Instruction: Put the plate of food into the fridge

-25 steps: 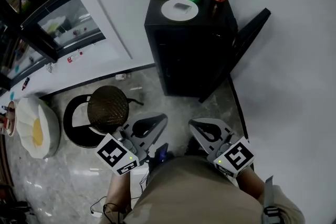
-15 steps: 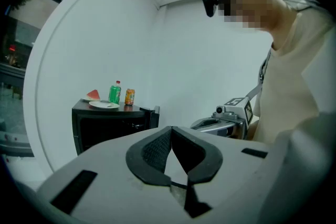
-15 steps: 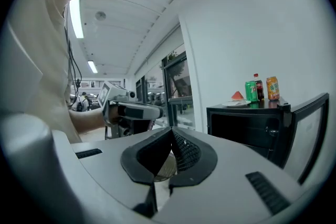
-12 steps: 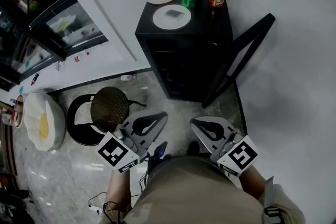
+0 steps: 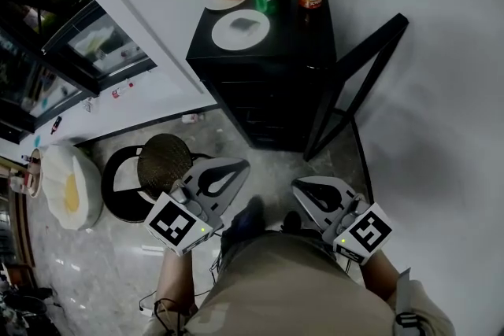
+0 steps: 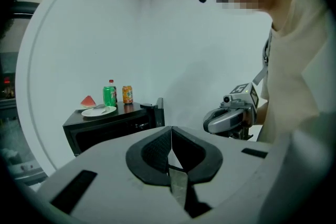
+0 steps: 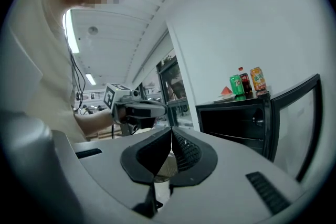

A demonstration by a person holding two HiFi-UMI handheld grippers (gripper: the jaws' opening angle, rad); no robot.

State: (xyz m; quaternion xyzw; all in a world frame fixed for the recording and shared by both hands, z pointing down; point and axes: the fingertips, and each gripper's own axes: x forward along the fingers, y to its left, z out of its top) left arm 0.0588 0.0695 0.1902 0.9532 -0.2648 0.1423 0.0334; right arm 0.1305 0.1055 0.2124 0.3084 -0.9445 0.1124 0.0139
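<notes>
The left gripper [image 5: 239, 166] and right gripper [image 5: 299, 184] had their jaws pressed together, empty, the open fridge [image 5: 264, 94] at twelve o'clock bearing the plate [image 5: 240, 30].

wall [image 5: 425, 90] white | floor [image 5: 94, 271] grey marble | stool [image 5: 164, 161] round, dark

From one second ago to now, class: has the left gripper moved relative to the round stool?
Yes, slightly. The left gripper has edged forward alongside the round stool, towards the black fridge.
</notes>
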